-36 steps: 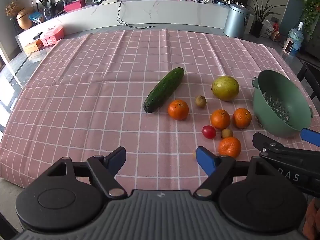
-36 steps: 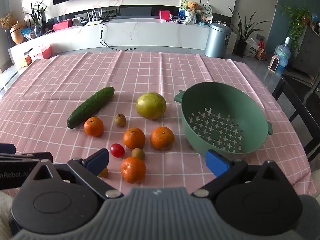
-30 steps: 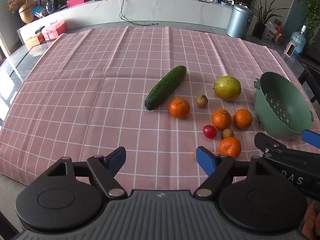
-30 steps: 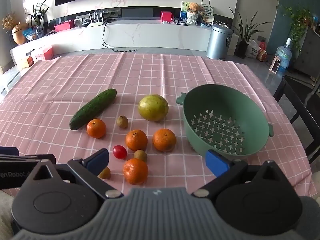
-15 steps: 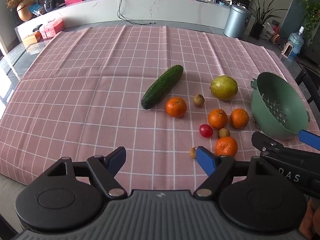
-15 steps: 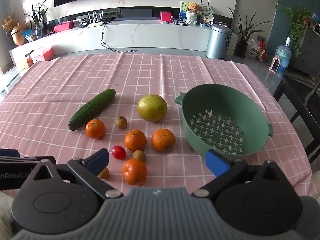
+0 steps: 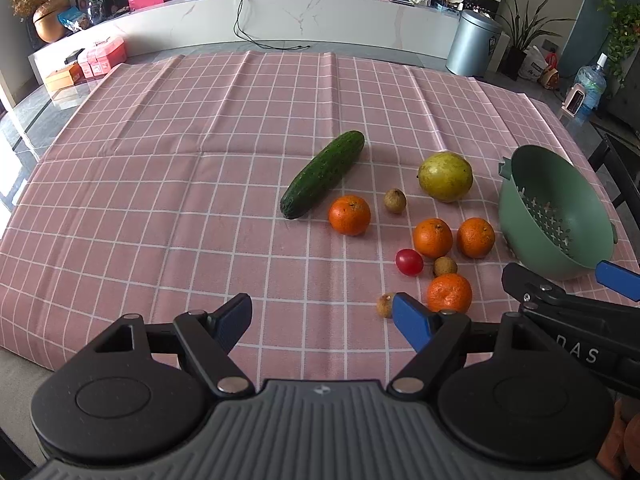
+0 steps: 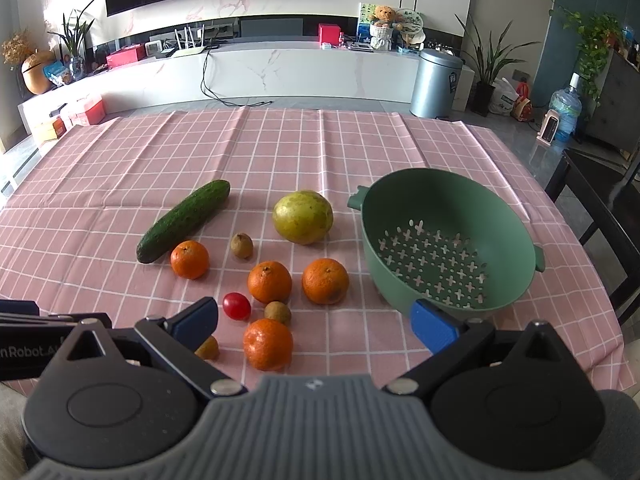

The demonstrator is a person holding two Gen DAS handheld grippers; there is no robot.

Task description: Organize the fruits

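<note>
On the pink checked cloth lie a cucumber [image 7: 322, 173], a yellow-green round fruit [image 7: 445, 176], several oranges such as one [image 7: 349, 215] by the cucumber and one nearest me [image 8: 267, 344], a red cherry tomato [image 8: 236, 306] and small brown fruits [image 8: 241, 245]. A green colander [image 8: 448, 240] stands empty at the right. My left gripper [image 7: 322, 322] is open and empty above the near cloth edge. My right gripper [image 8: 316, 318] is open and empty, hovering over the nearest orange.
A black chair [image 8: 600, 216] stands off the table's right side. A white low cabinet [image 8: 280, 68] and a grey bin [image 8: 436, 82] are far behind the table. The cloth's left half [image 7: 140, 184] bears nothing.
Both grippers have shifted only slightly; the views drifted a little. No fruit has moved, and both grippers stay open.
</note>
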